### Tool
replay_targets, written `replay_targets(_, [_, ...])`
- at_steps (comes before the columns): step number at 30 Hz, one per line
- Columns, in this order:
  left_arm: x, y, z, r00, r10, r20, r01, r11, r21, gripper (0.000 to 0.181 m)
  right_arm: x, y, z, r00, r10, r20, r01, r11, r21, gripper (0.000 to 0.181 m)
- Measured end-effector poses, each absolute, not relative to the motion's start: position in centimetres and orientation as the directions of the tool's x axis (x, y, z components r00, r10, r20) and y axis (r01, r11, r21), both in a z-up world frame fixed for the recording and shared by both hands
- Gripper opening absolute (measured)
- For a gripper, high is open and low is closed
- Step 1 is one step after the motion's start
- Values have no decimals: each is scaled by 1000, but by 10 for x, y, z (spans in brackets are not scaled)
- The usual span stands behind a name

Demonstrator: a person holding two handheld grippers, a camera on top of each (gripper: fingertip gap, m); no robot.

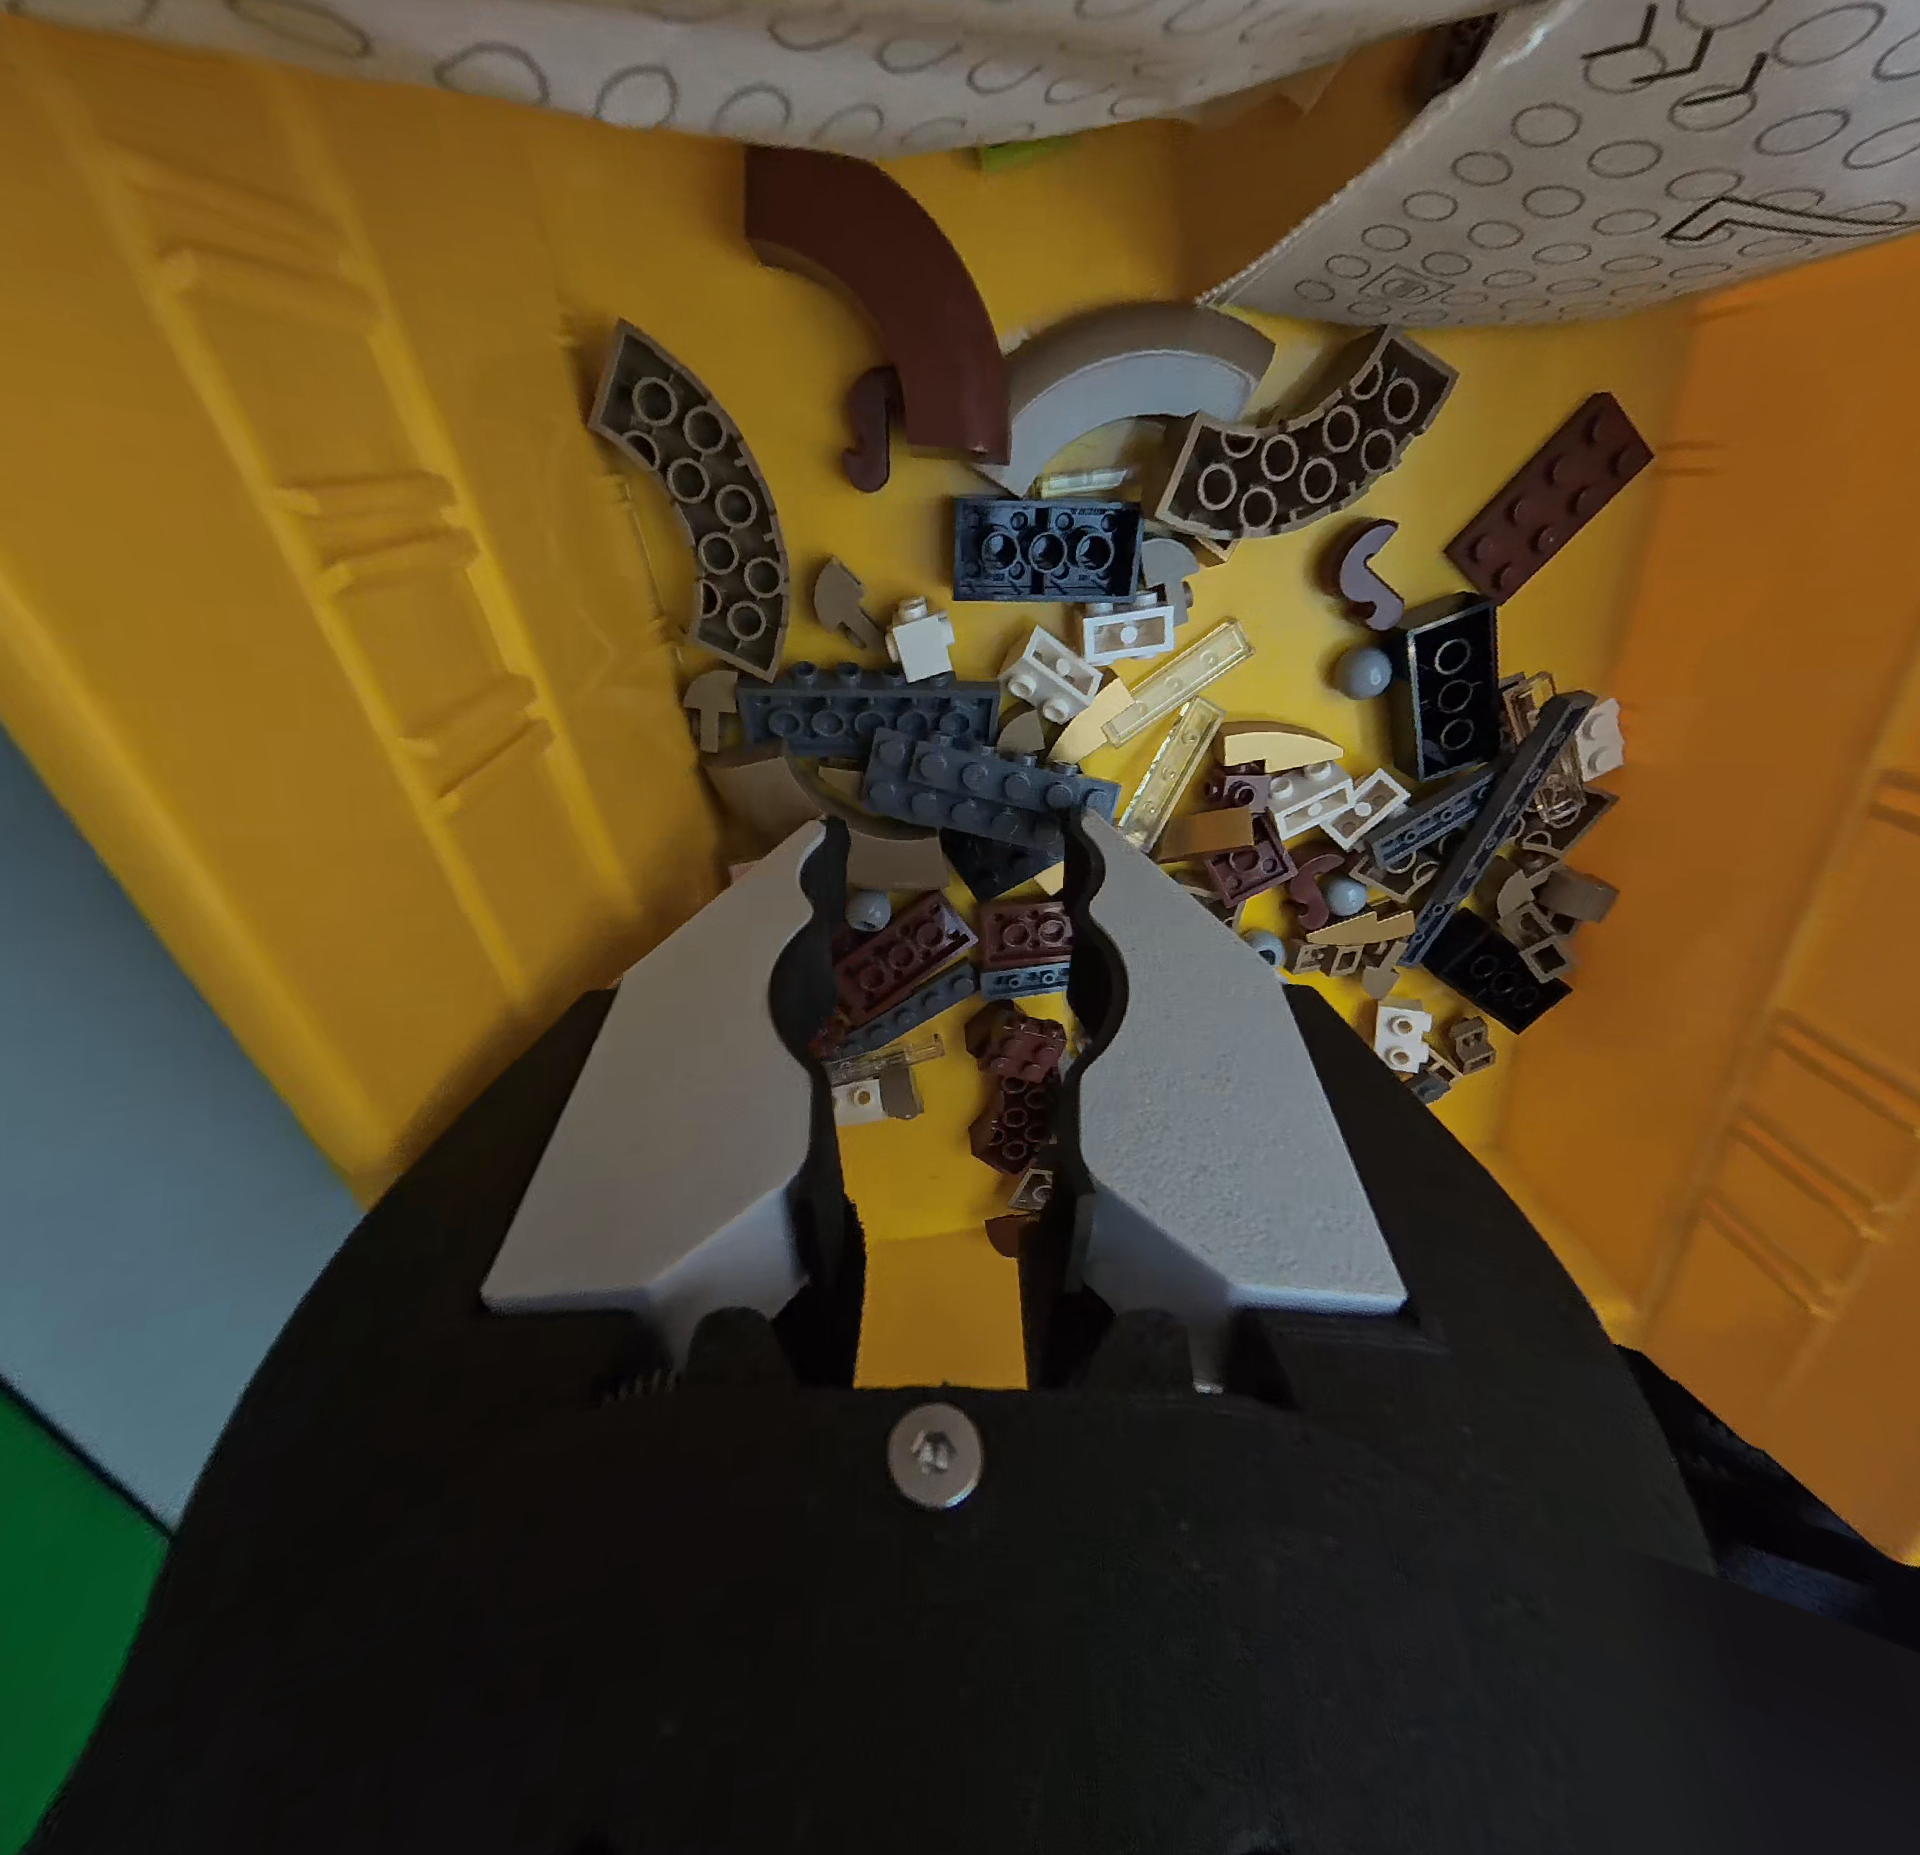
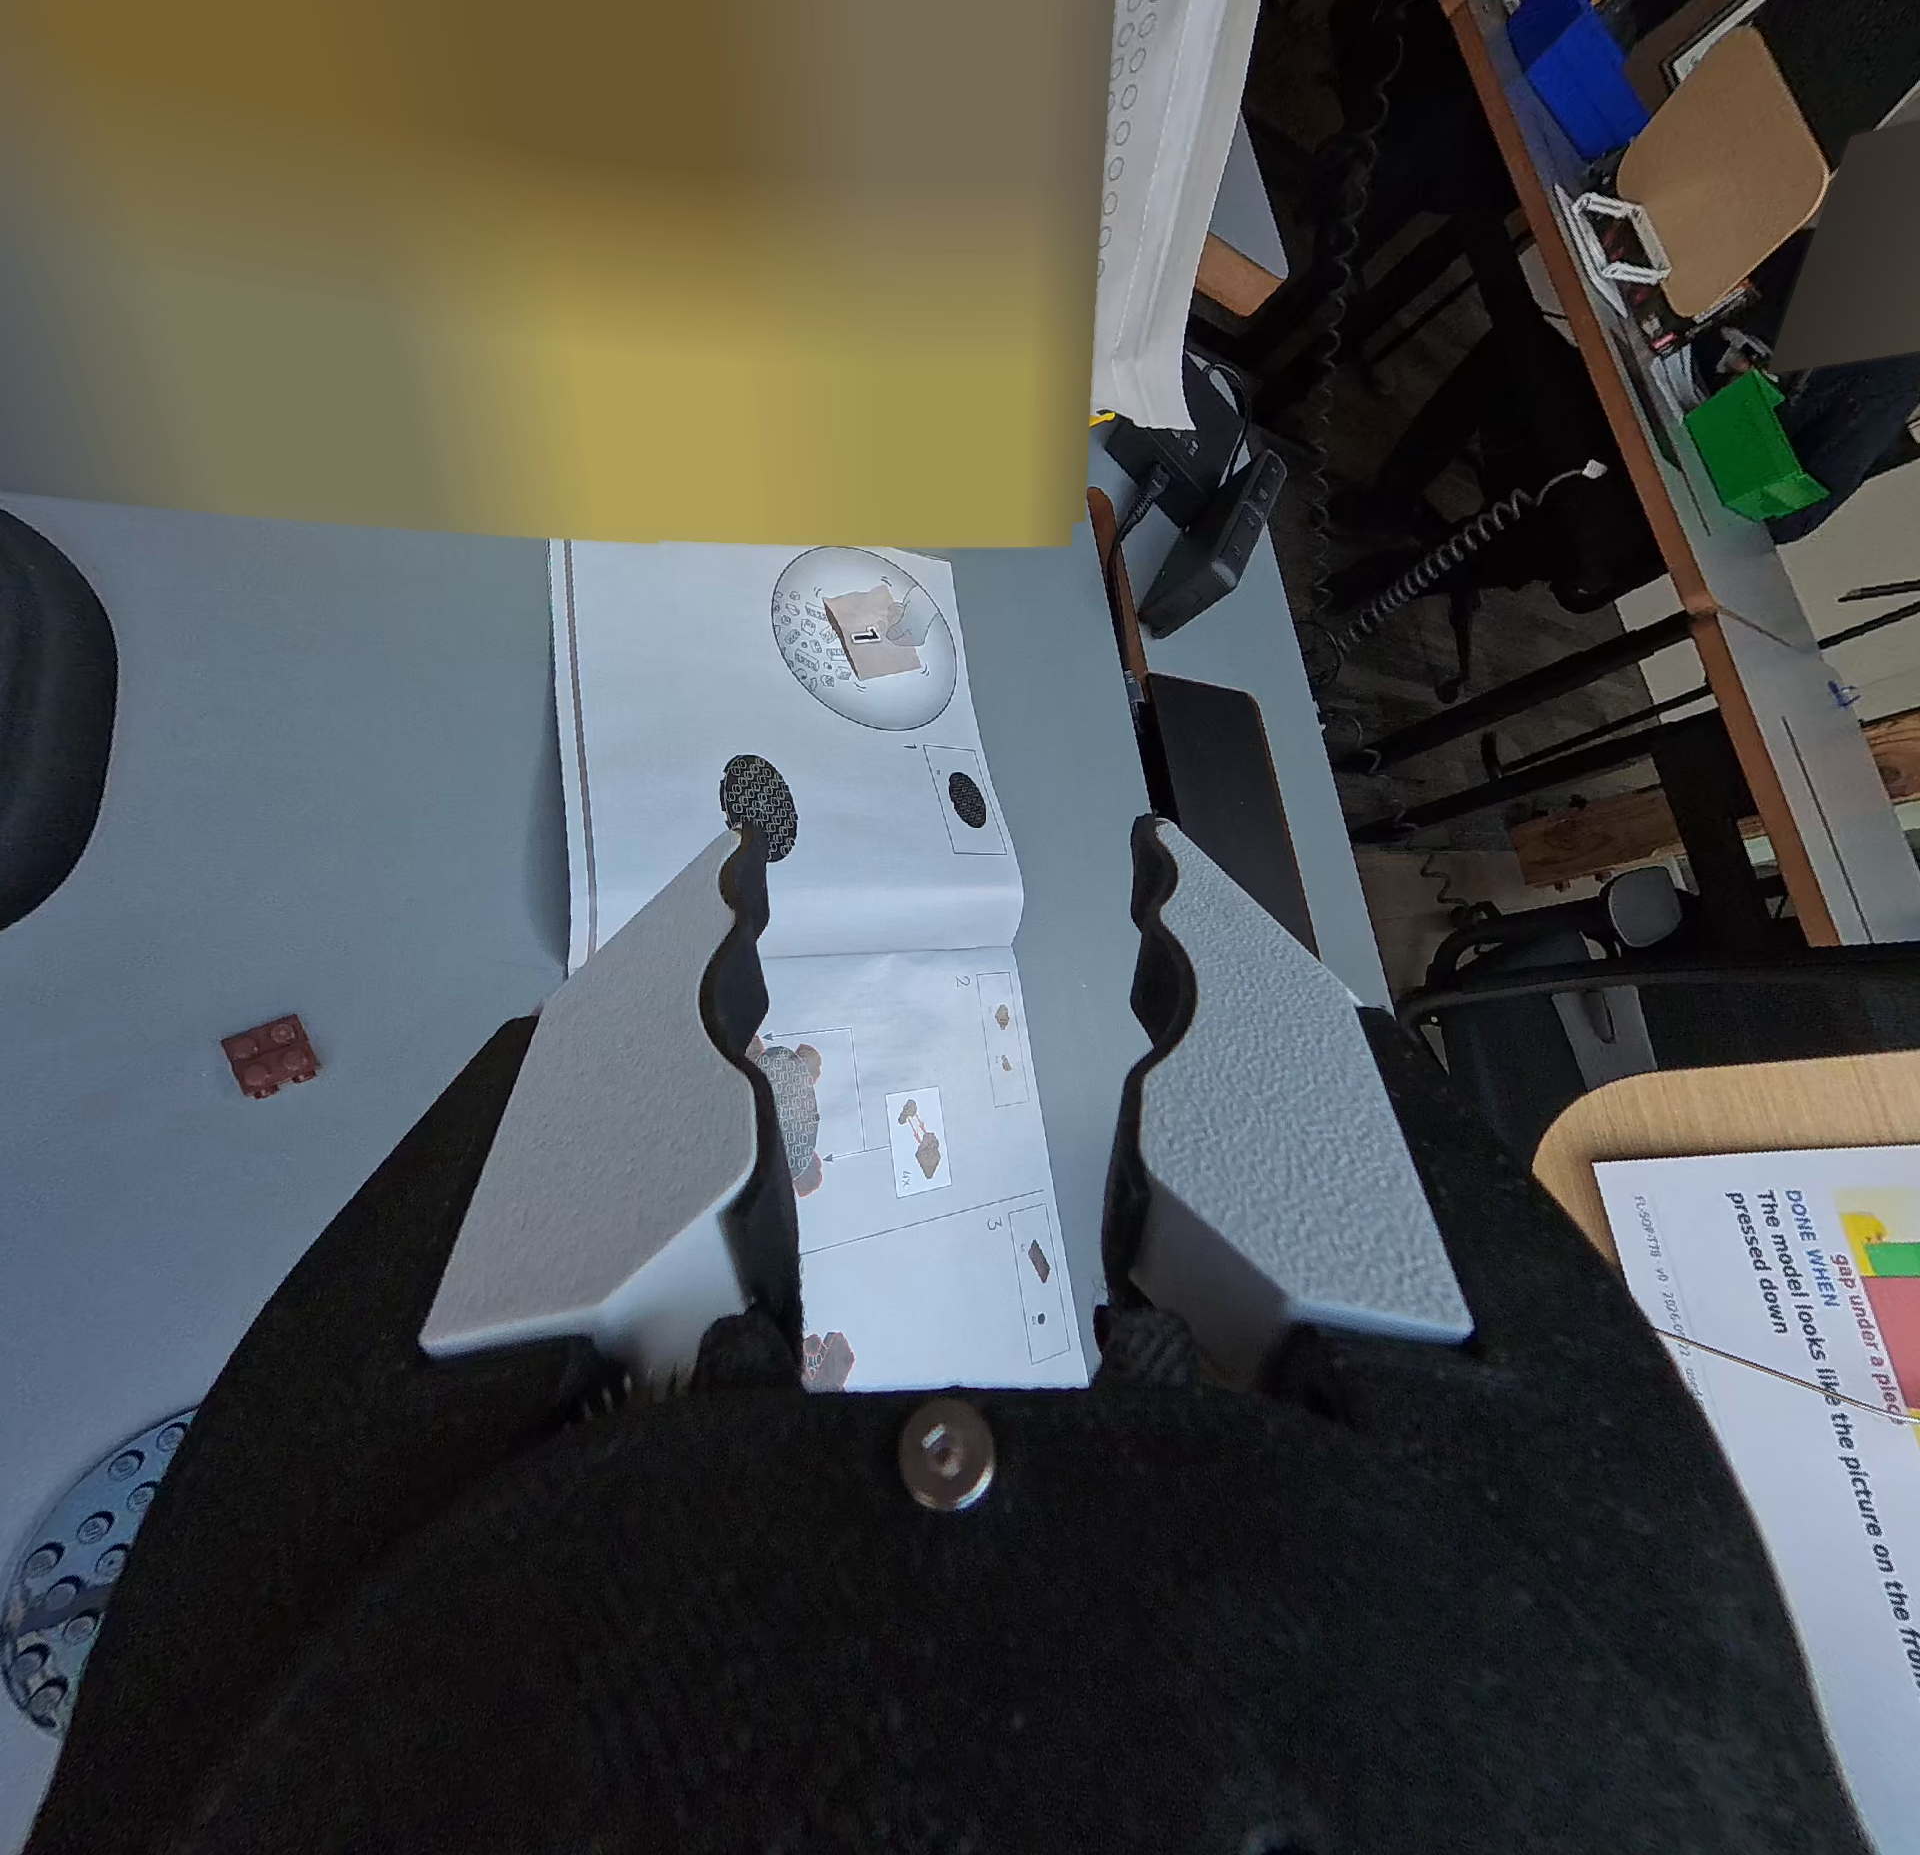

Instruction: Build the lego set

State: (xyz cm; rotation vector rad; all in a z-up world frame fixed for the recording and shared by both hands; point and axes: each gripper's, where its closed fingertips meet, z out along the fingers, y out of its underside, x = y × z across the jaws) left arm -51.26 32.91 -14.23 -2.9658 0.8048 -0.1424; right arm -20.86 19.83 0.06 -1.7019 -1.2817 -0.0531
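Note:
In the left wrist view a yellow bin [image 1: 416, 558] holds a loose pile of lego pieces: dark grey plates [image 1: 977, 777], reddish-brown plates [image 1: 904, 953], tan curved bricks [image 1: 696, 496], a brown arch [image 1: 894, 278] and small white and clear pieces. My left gripper [image 1: 956, 839] is open and empty, its tips just above the pile by the dark grey plates. In the right wrist view my right gripper [image 2: 940, 839] is open and empty above the open instruction booklet [image 2: 883, 870] on the grey table [image 2: 312, 766]. A reddish-brown 2x2 plate [image 2: 272, 1055] lies to its left.
Printed paper bags [image 1: 935, 29] hang over the bin's far side. A round grey studded plate [image 2: 73, 1556] lies at the lower left of the table, with a black object [image 2: 42, 714] at the left edge. A printed sheet on a wooden board [image 2: 1766, 1338] is at the right, past the table edge. Tip to tip, the grippers are about 35 cm apart.

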Motion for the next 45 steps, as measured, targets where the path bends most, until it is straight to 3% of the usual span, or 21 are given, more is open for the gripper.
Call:
replay_targets(5, [-496, 317, -144, 821, -546, 167, -542, -837, -73, 38, -208, 198, 2, 448, 713, 540, 753, 24, -657, 71])
replay_targets(8, [-496, 325, -141, 822, -556, 122, -546, -831, -109, 30, -208, 199, 1, 447, 712, 542, 756, 23, -654, 71])
replay_targets(13, [-500, 343, -130, 861, -499, 102, -474, -858, -199, 47, -208, 199, 1, 443, 710, 547, 761, 24, -648, 71])
replay_targets(21, [-512, 366, -114, 847, -527, -76, -524, -799, -295, 40, -207, 199, 0, 436, 706, 558, 771, 26, -636, 71])
replay_targets(26, [-520, 367, -120, 788, -584, -194, -615, -753, -234, 45, -206, 199, 0, 436, 704, 560, 772, 27, -635, 71])
replay_targets(30, [-509, 363, -130, 797, -591, -123, -603, -766, -225, 46, -206, 199, 0, 435, 704, 562, 774, 27, -633, 71])
replay_targets(37, [-507, 370, -140, 788, -603, -124, -614, -755, -229, 26, -205, 200, 0, 431, 702, 567, 779, 28, -627, 71])
replay_targets(39, [-503, 368, -142, 781, -617, -94, -620, -750, -230, 7, -204, 200, -1, 430, 701, 569, 781, 27, -624, 71])
replay_targets(45, [-505, 354, -142, 774, -630, -63, -629, -755, -184, 6, -203, 199, 1, 431, 698, 572, 780, 30, -625, 71])
